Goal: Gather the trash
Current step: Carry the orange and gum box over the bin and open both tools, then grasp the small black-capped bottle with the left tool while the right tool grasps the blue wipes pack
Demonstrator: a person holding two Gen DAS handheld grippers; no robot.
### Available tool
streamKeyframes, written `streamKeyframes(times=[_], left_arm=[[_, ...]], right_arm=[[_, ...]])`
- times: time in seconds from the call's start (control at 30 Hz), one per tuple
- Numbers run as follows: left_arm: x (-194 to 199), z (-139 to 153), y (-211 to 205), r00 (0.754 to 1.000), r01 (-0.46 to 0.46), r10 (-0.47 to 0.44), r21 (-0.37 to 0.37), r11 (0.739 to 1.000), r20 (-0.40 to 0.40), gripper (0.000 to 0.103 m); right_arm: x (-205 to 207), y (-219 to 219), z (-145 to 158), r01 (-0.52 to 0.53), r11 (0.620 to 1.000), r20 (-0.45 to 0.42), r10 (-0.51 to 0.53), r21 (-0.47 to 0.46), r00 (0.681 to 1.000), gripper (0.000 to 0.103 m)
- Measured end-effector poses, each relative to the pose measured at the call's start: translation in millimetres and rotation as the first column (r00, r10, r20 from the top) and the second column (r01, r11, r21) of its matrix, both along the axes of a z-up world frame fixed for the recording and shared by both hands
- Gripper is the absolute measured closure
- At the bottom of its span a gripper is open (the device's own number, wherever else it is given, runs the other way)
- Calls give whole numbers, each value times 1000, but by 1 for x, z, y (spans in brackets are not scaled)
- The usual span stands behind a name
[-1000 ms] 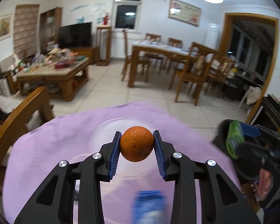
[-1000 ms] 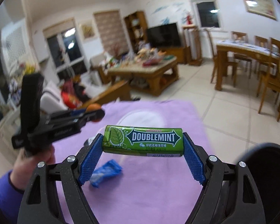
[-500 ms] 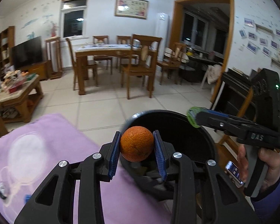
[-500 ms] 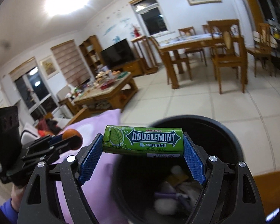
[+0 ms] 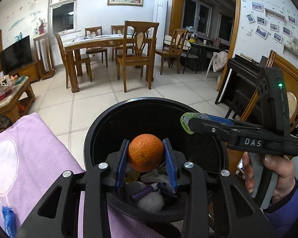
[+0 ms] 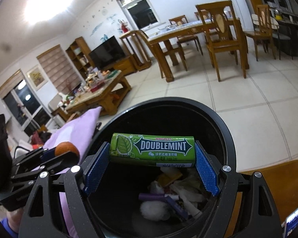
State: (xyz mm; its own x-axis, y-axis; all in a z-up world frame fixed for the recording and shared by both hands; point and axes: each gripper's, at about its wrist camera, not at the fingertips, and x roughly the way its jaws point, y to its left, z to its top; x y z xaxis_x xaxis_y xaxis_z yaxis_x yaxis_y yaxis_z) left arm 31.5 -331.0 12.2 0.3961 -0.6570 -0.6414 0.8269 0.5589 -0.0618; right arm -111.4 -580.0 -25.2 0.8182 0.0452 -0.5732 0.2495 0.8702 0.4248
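Note:
My left gripper (image 5: 146, 154) is shut on an orange (image 5: 145, 152) and holds it over the open black trash bin (image 5: 109, 117). My right gripper (image 6: 152, 158) is shut on a green Doublemint gum pack (image 6: 152, 149), also above the bin (image 6: 224, 127). The bin holds tissues, wrappers and a purple tube (image 6: 152, 196). The right gripper shows in the left wrist view (image 5: 188, 123) with the gum pack (image 5: 185, 122) over the bin's right rim. The left gripper with the orange (image 6: 66, 148) shows at the left of the right wrist view.
A purple cloth (image 5: 29, 154) covers the table left of the bin, with a blue wrapper (image 5: 8, 221) at its near edge. Beyond are a tiled floor, a wooden dining table with chairs (image 5: 137, 55), a cluttered coffee table (image 6: 101, 91) and a dark piano (image 5: 242, 75).
Both grippers have swung from over the purple cloth to above the bin, and have come closer over its opening in the last half second. Each still holds its item.

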Motion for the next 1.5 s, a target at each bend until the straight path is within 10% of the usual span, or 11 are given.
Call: streamKeyframes(times=[0.53,0.7,1.0,1.3,1.5], left_arm=[[3,-4,-4,1000,-2,2,15,1000,-24,66],[0,5,2,1000,-21,21,-8,1000,13,28],[4,15,28,998,-55,55,-21,998,37,22],[36,21,128,974,-222,223,-36,974,39,12],[91,5,238,895,-445,446,31,895,-7,12]], right_arm=[[15,4,-15,1,1000,-45,-1,14,999,22],[16,6,-18,5,1000,-44,-4,23,999,22],[25,29,-8,-11,1000,-22,11,7,1000,16],[78,125,10,-207,977,-35,206,-45,978,16],[128,229,14,-426,901,-90,419,-79,903,16]])
